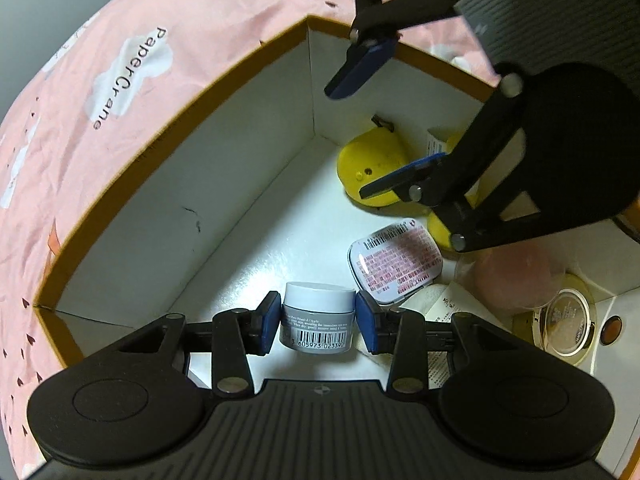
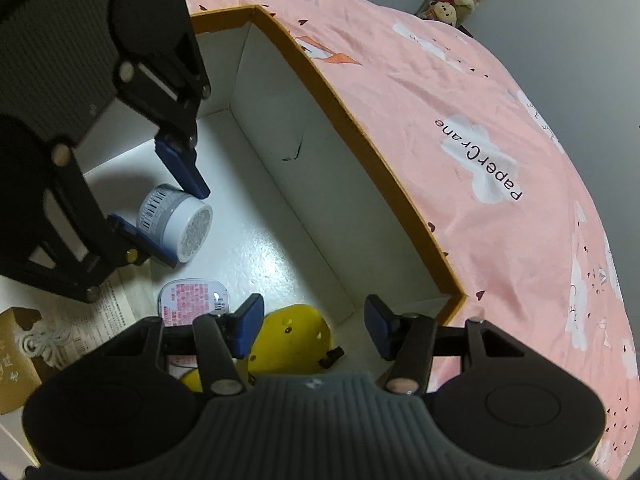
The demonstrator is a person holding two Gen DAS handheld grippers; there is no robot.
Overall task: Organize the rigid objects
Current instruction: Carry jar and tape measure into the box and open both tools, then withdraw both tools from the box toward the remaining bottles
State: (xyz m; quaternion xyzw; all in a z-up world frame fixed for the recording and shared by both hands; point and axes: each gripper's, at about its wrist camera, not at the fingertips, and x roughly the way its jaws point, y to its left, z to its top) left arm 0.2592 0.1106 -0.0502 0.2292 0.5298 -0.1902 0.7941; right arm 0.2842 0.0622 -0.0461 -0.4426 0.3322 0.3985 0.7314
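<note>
The small grey jar with a white lid lies on its side on the white floor of the open cardboard box, barcode facing up, well away from the corner where the box's two inner walls meet. The left gripper straddles the jar, its blue pads on either side of it; a narrow gap shows between each pad and the jar in the left wrist view, so the jaws are slightly parted and not clamped on it (in the right wrist view one pad seems to touch the jar's base, but a firm grip cannot be told). Just beside the jar lies a flat tin with a pink printed label, and beyond the tin, nearer the box corner, sits a yellow plastic toy. The right gripper hangs above the toy with its jaws wide apart and nothing between them. The box rests on a pink bedsheet printed with clouds.
</note>
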